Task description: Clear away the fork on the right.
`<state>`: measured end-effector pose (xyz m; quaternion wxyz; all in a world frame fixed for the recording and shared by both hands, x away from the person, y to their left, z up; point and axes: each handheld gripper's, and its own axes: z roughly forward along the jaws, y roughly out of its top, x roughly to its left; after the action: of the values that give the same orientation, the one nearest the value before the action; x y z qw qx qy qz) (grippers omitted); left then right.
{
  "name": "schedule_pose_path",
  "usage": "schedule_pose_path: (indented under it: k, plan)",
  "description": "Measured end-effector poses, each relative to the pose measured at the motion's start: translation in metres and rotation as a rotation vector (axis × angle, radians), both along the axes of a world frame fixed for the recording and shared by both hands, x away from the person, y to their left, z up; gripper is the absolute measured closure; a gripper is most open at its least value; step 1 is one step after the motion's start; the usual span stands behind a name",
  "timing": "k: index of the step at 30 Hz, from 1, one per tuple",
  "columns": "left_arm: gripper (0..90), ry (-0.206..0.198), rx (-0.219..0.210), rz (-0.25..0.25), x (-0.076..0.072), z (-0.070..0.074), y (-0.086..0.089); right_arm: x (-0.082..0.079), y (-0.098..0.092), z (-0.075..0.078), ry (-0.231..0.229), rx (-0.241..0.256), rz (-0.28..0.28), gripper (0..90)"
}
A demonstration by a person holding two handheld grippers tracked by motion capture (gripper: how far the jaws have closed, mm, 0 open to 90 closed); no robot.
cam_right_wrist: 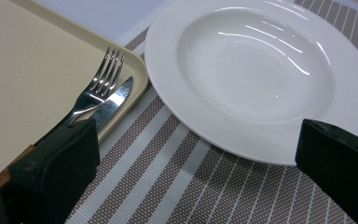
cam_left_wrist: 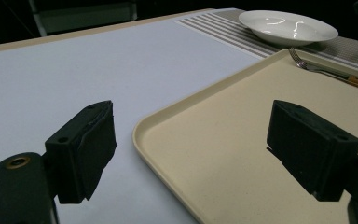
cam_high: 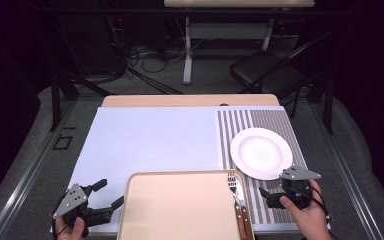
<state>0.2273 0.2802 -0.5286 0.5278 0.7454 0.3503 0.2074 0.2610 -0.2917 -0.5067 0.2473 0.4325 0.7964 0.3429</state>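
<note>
Two grippers, both low at near table edge, each held in a hand coming in from the bottom. No readable writing or brand on anything.

Left gripper [cam_high: 107,195]: hand [cam_high: 70,227] grips it from below, grey plate on top, jaws pointing right toward the tray [cam_high: 180,210]. Jaws wide apart, holding nothing. In left gripper view, one jaw hangs over the blue mat [cam_left_wrist: 74,70], the other over the tray floor, with the tray's near-left corner rim between them; contact can't be told.

Right gripper [cam_high: 270,196]: hand [cam_high: 307,210] wraps it from the right, jaws pointing left toward the tray's right edge. Jaws wide, nothing held. In right gripper view, jaws sit over the striped placemat [cam_right_wrist: 168,177]. Plate [cam_right_wrist: 261,74] lies just ahead, between the jaws, rim close to the right jaw. Fork [cam_right_wrist: 93,93] and knife [cam_right_wrist: 112,105] lie side by side on the tray's right edge, just ahead of the left jaw, fork partly over the knife blade. Wooden handles run back behind that jaw.
</note>
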Motion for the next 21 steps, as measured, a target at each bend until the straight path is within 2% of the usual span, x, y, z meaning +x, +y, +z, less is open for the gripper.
schedule_pose_path:
  k: [7,14,21]
  plan:
    - [15.7,0.001,0.002,-0.002,-0.0001,0.0003,0.0002,-0.0016,0.0047,0.0003,-0.060,-0.095,0.019,0.0]
    - [15.7,-0.002,0.005,0.000,-0.0004,0.0006,0.0001,-0.0016,0.0055,0.0002,-0.069,-0.134,0.032,0.0]
    - [15.7,-0.002,0.007,0.002,-0.0010,0.0007,-0.0003,-0.0018,0.0081,0.0012,-0.103,-0.233,0.051,0.0]
